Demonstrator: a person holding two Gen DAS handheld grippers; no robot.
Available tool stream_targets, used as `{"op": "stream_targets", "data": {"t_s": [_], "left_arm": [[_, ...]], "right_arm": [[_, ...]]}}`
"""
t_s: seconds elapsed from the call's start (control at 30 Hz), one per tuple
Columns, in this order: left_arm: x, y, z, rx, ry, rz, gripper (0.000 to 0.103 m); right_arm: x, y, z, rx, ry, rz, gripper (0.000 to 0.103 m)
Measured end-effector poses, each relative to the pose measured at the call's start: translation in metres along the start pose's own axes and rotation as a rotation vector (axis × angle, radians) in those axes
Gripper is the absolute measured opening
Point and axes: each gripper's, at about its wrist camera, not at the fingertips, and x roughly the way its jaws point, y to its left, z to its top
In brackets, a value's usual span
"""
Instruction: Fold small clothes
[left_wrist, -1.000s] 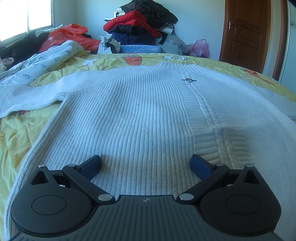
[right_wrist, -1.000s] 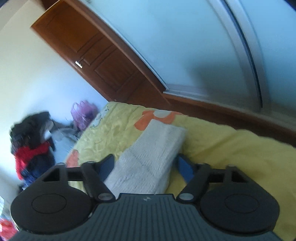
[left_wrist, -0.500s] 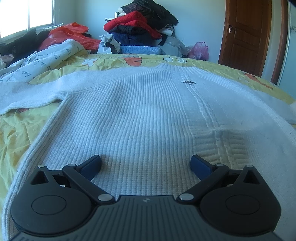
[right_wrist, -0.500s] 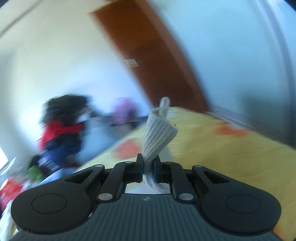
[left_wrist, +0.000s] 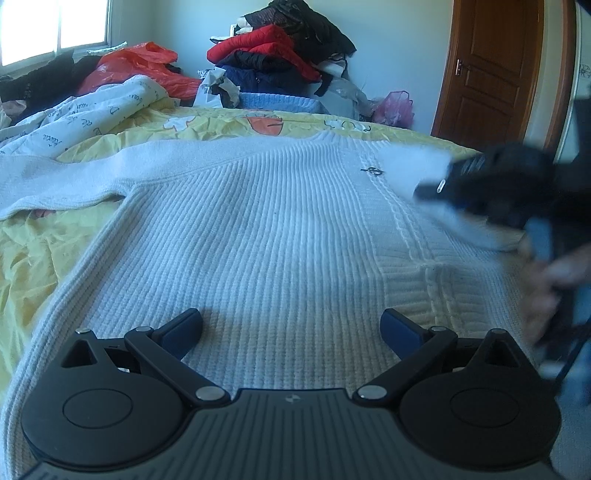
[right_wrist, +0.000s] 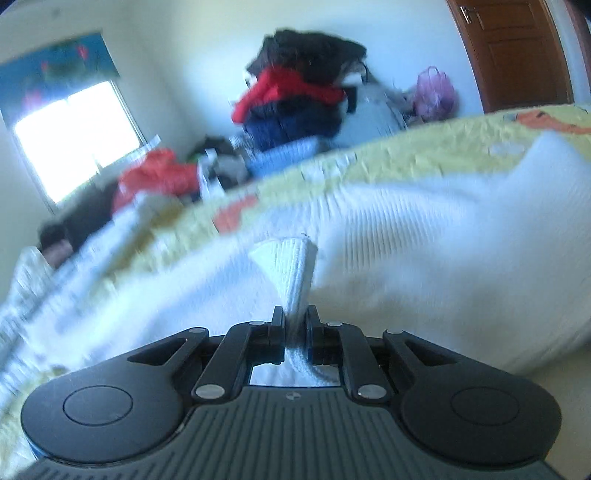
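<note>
On yellow bedspread (left_wrist: 44, 236), white sweater (left_wrist: 266, 236) lengthwise, neck toward door (left_wrist: 495, 66)

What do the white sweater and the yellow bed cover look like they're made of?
White sweater: a soft knit, probably wool or acrylic; matte, with fine ribs and a cable column. Yellow bed cover: thin woven cloth, likely cotton or a blend; it crumples into sharp small wrinkles.

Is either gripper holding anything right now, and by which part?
The right gripper is shut on the white knit sweater, pinching the cuff end of its sleeve. The left gripper is open over the sweater, holding nothing.
</note>
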Motion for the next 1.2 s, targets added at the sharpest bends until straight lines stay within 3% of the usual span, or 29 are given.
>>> {"op": "stream_targets", "data": {"t_s": [0.07,0.17,0.3,0.37,0.47,0.53,0.57,0.63,0.73,0.8,0.87,0.97,1.07,1.13,1.2], "left_arm": [[0.0,0.0,0.0,-0.001,-0.001,0.0,0.103],[-0.001,0.003,0.0,-0.028,-0.013,-0.022,0.103],[-0.007,0.022,-0.002,-0.161,-0.065,-0.11,0.103],[-0.008,0.026,-0.003,-0.192,-0.077,-0.129,0.103],[-0.006,0.015,0.004,-0.135,-0.044,-0.073,0.103],[-0.004,0.0,0.016,-0.067,0.006,-0.017,0.103],[-0.004,-0.006,0.024,-0.057,0.017,-0.034,0.103],[-0.005,-0.012,0.042,-0.11,0.018,-0.145,0.103],[0.009,-0.016,0.073,-0.317,0.056,-0.342,0.103],[0.033,-0.015,0.083,-0.464,0.118,-0.431,0.103],[0.06,-0.017,0.083,-0.576,0.179,-0.438,0.096],[0.089,-0.021,0.077,-0.64,0.241,-0.37,0.066],[0.094,-0.027,0.078,-0.626,0.204,-0.318,0.048],[0.099,-0.031,0.078,-0.604,0.192,-0.273,0.028],[0.104,-0.033,0.078,-0.575,0.187,-0.24,0.016]], "right_arm": [[-0.006,-0.002,-0.009,0.033,0.011,0.016,0.037],[-0.029,-0.013,-0.013,0.053,-0.039,0.044,0.053],[-0.055,-0.052,-0.024,0.151,-0.112,0.058,0.056],[-0.058,-0.09,-0.034,0.365,-0.127,0.16,0.054],[-0.065,-0.13,-0.045,0.616,-0.212,0.296,0.054],[-0.066,-0.142,-0.049,0.706,-0.236,0.356,0.054],[-0.065,-0.143,-0.05,0.712,-0.231,0.368,0.055],[-0.064,-0.138,-0.048,0.685,-0.214,0.374,0.059],[-0.071,-0.136,-0.048,0.663,-0.208,0.374,0.061],[-0.067,-0.138,-0.048,0.681,-0.209,0.373,0.06],[-0.066,-0.141,-0.05,0.711,-0.212,0.385,0.06],[-0.066,-0.145,-0.053,0.733,-0.214,0.401,0.06],[-0.065,-0.148,-0.055,0.745,-0.218,0.405,0.06],[-0.064,-0.15,-0.056,0.757,-0.221,0.408,0.06],[-0.063,-0.152,-0.057,0.771,-0.224,0.413,0.06]]}}
